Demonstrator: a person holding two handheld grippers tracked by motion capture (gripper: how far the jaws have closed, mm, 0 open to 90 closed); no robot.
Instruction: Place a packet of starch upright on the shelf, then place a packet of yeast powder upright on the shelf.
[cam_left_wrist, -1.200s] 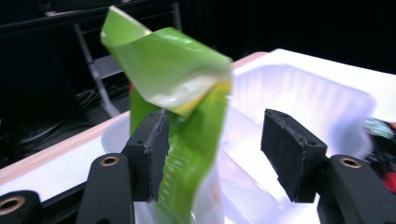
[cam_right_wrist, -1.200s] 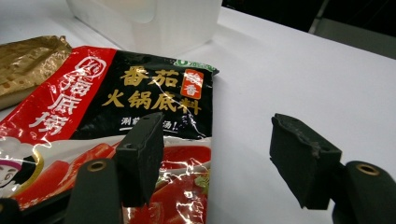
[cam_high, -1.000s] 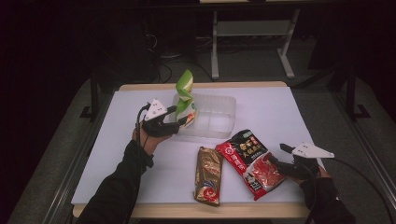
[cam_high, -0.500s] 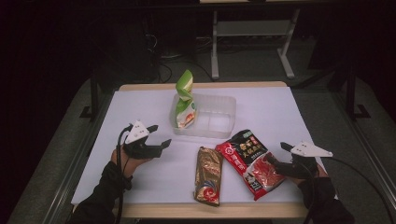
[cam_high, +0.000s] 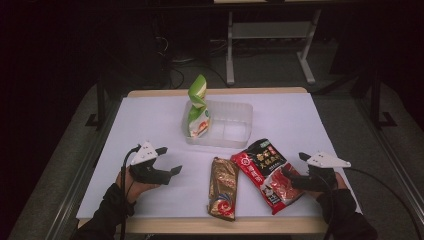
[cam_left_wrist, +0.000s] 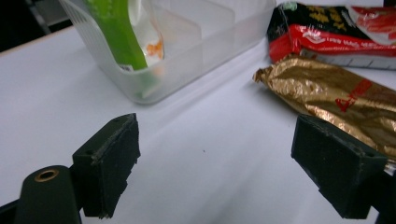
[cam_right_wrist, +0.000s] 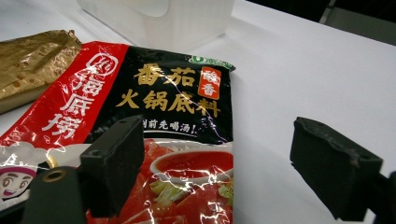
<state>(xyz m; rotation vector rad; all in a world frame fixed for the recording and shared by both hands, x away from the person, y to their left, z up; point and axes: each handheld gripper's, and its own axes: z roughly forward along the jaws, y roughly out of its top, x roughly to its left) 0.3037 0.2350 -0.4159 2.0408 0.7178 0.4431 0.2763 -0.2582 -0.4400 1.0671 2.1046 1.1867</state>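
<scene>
Red-and-black sauce packet (cam_right_wrist: 154, 140) lies flat on the white table (cam_high: 310, 125), front right, just beside the gold packet (cam_high: 223, 187); the two look to touch at the gold one's top corner. Right gripper (cam_right_wrist: 219, 163) sits at the red packet's lower right end, jaws spread w/ nothing between the pads; they've just been opening. One jaw hangs over the packet's print, the other over bare table.

Writing: in the right gripper view the packet front reads 番茄火锅底料 in gold on black, w/ a small orange tag 酸香, and big white 海底捞 on the red band. Smaller line under it partly covered by the jaw, can't read in full. Cartoon face at bottom left, cut off by the frame edge. Gold packet has red lettering in the left gripper view, too skewed to read.

Left gripper (cam_left_wrist: 215, 163) is over bare table front left, well apart from the packets, jaws wide, nothing in them; also just been opening. Clear plastic bin (cam_high: 235, 127) stands mid-table behind the packets, w/ a green-and-white bag (cam_high: 198, 107) upright in its left end. Bag's label too small and crumpled to make out. Bin's far side cut off in both gripper views.
</scene>
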